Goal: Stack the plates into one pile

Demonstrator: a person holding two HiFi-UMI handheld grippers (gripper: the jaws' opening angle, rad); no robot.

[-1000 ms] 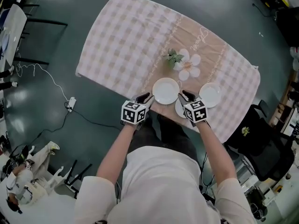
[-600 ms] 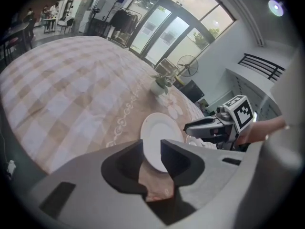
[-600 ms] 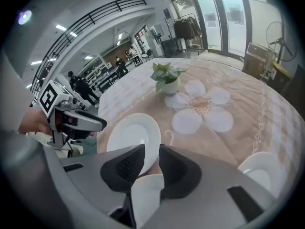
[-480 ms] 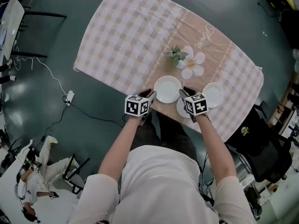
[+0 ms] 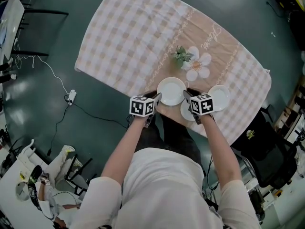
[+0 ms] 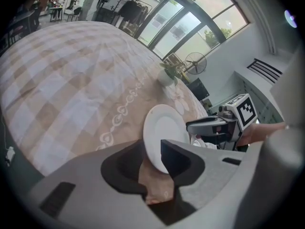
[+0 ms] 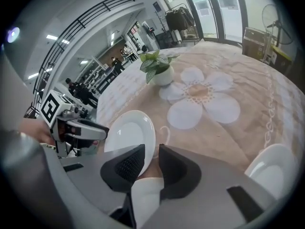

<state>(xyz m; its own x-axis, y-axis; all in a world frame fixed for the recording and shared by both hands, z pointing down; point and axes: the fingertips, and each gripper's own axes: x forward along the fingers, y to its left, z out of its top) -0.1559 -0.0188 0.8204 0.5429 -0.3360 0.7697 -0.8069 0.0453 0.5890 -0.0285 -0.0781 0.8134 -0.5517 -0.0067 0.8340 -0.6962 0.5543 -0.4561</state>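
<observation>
A white plate (image 5: 170,89) lies on the checked tablecloth (image 5: 124,37) near the table's front edge. My left gripper (image 5: 155,98) is at its left rim and my right gripper (image 5: 187,95) at its right rim. In the left gripper view the plate (image 6: 164,128) has its rim inside the left gripper (image 6: 151,147), with cloth showing in the gap. In the right gripper view the rim of the plate (image 7: 128,132) enters the right gripper (image 7: 151,150). Both stand open around the rim. A second plate (image 5: 185,112) lies partly under my right gripper. A third plate (image 5: 219,97) lies further right.
A small potted plant (image 5: 180,56) stands beside a printed flower (image 5: 198,66) just behind the plates. The table's front edge runs right under both grippers. A black chair (image 5: 267,151) stands off the right corner.
Both grippers have sunk and drawn in toward the middle plate from either side, so its rim now sits between their jaws. The plates have not moved.
</observation>
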